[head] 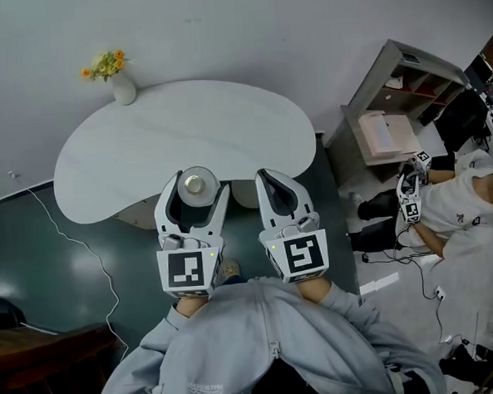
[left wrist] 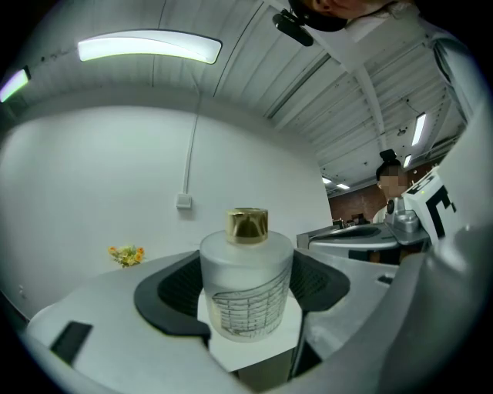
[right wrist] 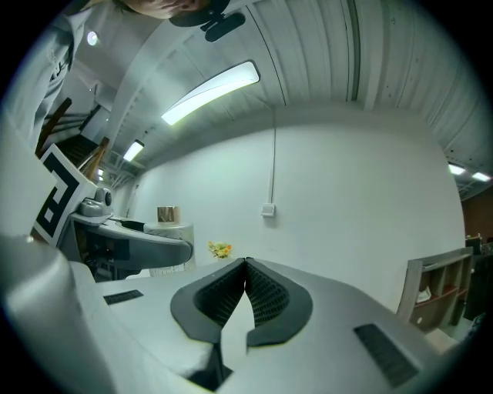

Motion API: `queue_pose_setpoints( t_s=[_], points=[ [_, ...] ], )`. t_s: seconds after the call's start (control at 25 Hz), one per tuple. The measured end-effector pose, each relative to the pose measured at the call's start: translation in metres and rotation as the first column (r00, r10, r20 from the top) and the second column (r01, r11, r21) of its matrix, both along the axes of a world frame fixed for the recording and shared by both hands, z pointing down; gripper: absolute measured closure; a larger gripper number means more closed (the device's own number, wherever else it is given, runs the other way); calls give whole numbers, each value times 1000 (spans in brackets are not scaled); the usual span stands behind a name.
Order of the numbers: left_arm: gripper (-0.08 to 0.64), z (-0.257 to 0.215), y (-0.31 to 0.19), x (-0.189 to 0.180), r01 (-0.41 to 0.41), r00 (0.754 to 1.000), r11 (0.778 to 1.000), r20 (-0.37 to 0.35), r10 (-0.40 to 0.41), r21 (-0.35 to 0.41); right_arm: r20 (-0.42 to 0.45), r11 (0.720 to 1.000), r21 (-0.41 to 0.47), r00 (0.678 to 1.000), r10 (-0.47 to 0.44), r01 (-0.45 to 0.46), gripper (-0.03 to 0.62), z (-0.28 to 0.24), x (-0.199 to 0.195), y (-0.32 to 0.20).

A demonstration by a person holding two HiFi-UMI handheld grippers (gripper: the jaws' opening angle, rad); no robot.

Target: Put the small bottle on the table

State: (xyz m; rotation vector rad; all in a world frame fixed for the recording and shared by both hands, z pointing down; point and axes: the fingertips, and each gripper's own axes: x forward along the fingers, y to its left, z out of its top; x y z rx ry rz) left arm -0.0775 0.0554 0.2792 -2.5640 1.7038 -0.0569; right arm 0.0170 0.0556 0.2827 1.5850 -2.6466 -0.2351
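Observation:
A small frosted glass bottle [left wrist: 246, 286] with a gold cap stands upright between the jaws of my left gripper [left wrist: 245, 296], which is shut on it. From the head view the bottle [head: 195, 187] shows from above, held over the near edge of the white table [head: 144, 148]. My right gripper [head: 277, 195] is beside it on the right, shut with nothing between its pads [right wrist: 245, 296]. The right gripper view also catches the bottle [right wrist: 171, 223] off to its left, held by the left gripper.
A white vase with yellow and orange flowers [head: 116, 78] stands at the table's far left edge. A shelf unit [head: 399, 108] stands at the right, and a seated person [head: 455, 204] holds other grippers there. A cable [head: 83, 252] runs across the dark floor.

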Motion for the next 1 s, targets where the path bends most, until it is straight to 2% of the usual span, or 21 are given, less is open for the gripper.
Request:
queue_pose_setpoints(
  t_s=[0.48, 1.0],
  points=[
    [229, 14, -69, -14, -105, 994, 994, -5, 105, -25, 1, 997, -24, 997, 72, -72, 566, 10, -19, -63],
    [229, 20, -111, -12, -130, 991, 991, -23, 129, -36, 1, 997, -18, 997, 76, -76, 566, 12, -21, -103]
  ],
)
